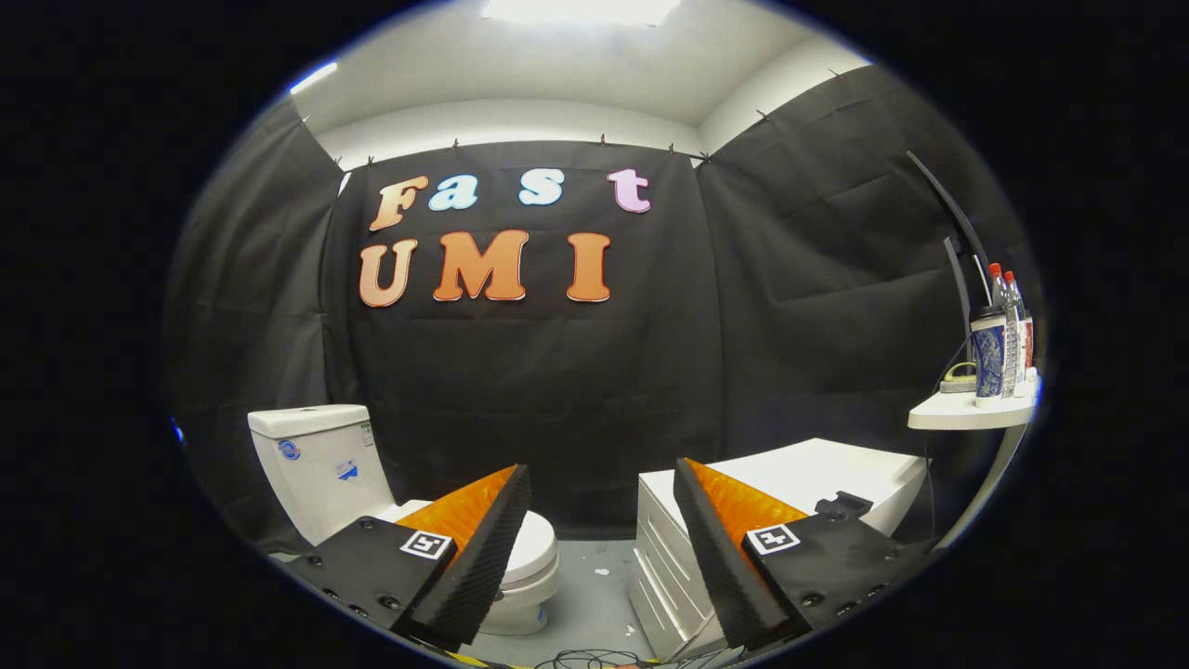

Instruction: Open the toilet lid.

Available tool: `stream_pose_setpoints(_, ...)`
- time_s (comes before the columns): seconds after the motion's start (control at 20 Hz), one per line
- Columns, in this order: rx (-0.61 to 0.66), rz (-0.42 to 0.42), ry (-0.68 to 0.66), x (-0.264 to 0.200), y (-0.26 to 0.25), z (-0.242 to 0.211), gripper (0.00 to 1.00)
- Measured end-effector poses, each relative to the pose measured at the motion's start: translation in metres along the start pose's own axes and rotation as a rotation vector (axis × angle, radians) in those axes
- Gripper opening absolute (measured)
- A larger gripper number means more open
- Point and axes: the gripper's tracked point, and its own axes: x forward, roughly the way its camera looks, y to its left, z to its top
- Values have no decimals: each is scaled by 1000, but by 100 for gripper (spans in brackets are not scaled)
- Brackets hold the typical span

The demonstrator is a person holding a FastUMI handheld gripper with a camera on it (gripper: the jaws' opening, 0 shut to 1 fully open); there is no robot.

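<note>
A white toilet stands on the floor beyond my left finger, its tank (316, 460) against the black wall. Its lid (531, 548) lies shut and flat over the bowl, partly hidden behind that finger. My gripper (602, 488) is open, held well back from the toilet and above floor level, with nothing between its fingers. The left fingertip overlaps the lid in the view but is apart from it.
A white drawer cabinet (808, 483) stands beyond my right finger. Farther right, a small white shelf (966, 413) carries a cup and bottles. Grey floor (594, 595) runs between toilet and cabinet, with dark cables (585, 658) lying close in front.
</note>
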Motion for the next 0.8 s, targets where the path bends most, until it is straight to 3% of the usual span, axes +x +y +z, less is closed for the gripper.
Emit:
stream_pose_setpoints(0.55, -1, 12, -2, 1, 3, 4, 99)
stream_pose_setpoints(0.8, -7, -6, -85, 27, -1, 49, 99)
